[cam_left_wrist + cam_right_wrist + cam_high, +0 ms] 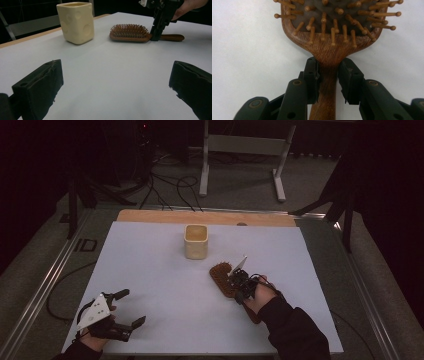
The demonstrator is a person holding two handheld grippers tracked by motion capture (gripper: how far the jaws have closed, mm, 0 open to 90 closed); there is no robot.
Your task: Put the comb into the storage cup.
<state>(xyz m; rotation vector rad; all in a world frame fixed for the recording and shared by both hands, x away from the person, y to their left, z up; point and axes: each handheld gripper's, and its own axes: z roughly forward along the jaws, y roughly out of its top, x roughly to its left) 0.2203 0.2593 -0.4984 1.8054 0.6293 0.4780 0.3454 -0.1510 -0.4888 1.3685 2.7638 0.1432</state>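
- The right gripper point(329, 75) clamps the hairbrush point(332, 37) at its neck; the brush lies on the white table point(150, 270), bristles up, near the cream cup point(196, 241).
- The left gripper point(126, 309) rests spread wide, holding nothing.

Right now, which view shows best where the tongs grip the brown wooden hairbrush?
The right gripper view: both pads flank the brown wooden hairbrush at its neck. The left gripper view shows it side-on; the high view, small and dim.

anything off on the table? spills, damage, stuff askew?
Nothing stands out. The hairbrush lies flat, bristles up, the right gripper at its handle's neck. The cream cup stands upright and apart. No spill or damage shows.
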